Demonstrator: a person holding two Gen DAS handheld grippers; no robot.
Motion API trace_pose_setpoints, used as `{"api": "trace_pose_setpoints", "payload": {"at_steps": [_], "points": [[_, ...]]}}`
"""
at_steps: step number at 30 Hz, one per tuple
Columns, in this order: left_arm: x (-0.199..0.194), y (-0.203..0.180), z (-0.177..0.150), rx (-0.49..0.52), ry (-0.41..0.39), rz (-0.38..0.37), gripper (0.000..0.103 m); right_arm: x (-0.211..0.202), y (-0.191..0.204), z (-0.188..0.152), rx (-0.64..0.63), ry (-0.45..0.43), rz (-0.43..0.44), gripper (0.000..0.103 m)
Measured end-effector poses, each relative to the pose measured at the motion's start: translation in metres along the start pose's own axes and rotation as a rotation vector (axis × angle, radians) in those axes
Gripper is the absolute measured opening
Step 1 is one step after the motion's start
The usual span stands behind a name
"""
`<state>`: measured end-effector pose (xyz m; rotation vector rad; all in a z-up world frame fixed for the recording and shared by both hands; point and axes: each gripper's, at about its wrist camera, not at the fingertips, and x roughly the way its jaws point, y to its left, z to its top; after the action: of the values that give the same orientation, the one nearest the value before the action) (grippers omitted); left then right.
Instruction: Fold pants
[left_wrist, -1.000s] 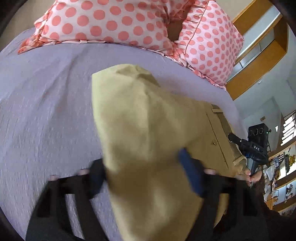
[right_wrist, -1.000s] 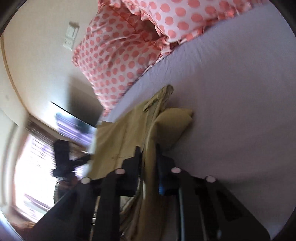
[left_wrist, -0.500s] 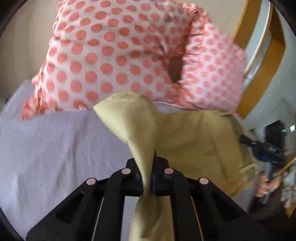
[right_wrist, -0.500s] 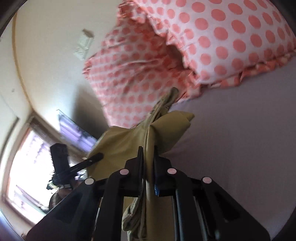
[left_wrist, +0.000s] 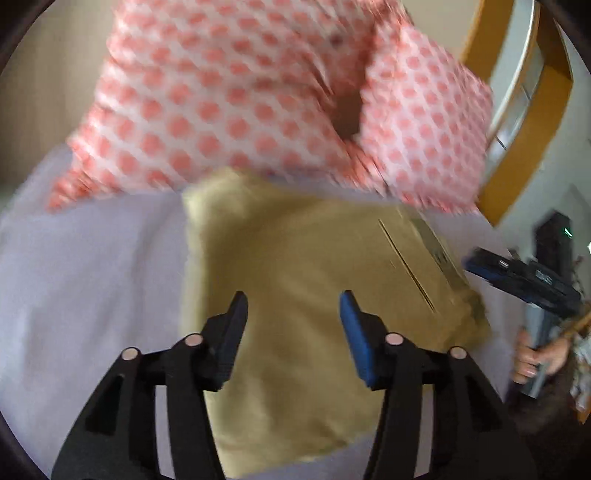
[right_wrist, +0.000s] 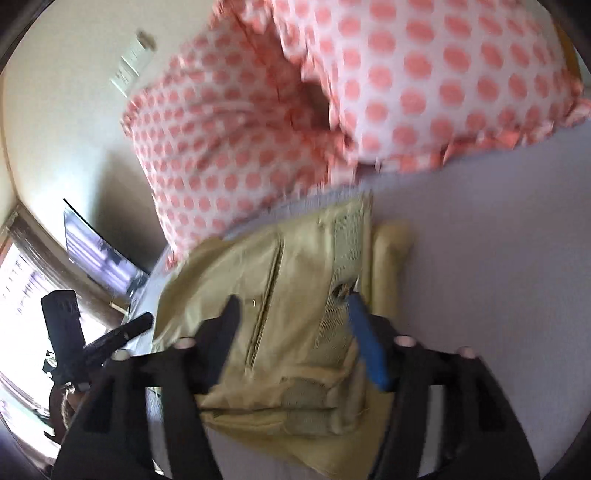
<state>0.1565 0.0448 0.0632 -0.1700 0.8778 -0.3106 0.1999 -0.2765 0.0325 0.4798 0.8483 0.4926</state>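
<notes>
The khaki pants (left_wrist: 295, 280) lie folded into a flat bundle on the lavender bedsheet (left_wrist: 92, 266), just below the pillows. My left gripper (left_wrist: 293, 306) is open and empty above the bundle's near part. In the right wrist view the pants (right_wrist: 288, 295) show the waistband, a button and a pocket seam. My right gripper (right_wrist: 293, 308) is open and empty over the waistband end. The other gripper shows at the right edge of the left wrist view (left_wrist: 524, 280) and at the left of the right wrist view (right_wrist: 96, 339).
Two white pillows with pink dots (left_wrist: 240, 103) (right_wrist: 332, 110) lean against the wall right behind the pants. A wooden frame (left_wrist: 528, 122) stands at the right. A window (right_wrist: 22, 280) and a dark screen (right_wrist: 99, 254) are at the left of the right wrist view.
Half a second ago both grippers were shut on the pants and held them up. Now both have opened and let go, and the pants lie folded on the bed.
</notes>
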Motion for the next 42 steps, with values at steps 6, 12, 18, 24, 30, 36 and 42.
{"api": "trace_pose_setpoints", "payload": {"at_steps": [6,12,18,24,30,36,42], "points": [[0.017,-0.014,-0.016,0.012,0.073,0.114,0.066,0.013,0.012,-0.012,0.000,0.073,-0.202,0.086],[-0.036,-0.039,-0.086,0.074,-0.012,0.273,0.096,-0.037,0.069,-0.104,-0.170,-0.044,-0.265,0.102],[-0.039,-0.052,-0.132,0.059,-0.004,0.289,0.097,-0.020,0.092,-0.163,-0.312,-0.046,-0.468,0.102],[-0.034,-0.056,-0.139,0.053,-0.008,0.337,0.101,-0.018,0.087,-0.176,-0.305,-0.042,-0.521,0.102],[-0.036,-0.056,-0.145,0.050,-0.036,0.340,0.101,-0.020,0.087,-0.181,-0.307,-0.056,-0.524,0.102],[-0.036,-0.055,-0.144,0.051,-0.037,0.340,0.101,-0.020,0.087,-0.181,-0.308,-0.056,-0.523,0.102],[-0.036,-0.056,-0.144,0.050,-0.038,0.341,0.101,-0.019,0.087,-0.181,-0.308,-0.055,-0.523,0.102]]}}
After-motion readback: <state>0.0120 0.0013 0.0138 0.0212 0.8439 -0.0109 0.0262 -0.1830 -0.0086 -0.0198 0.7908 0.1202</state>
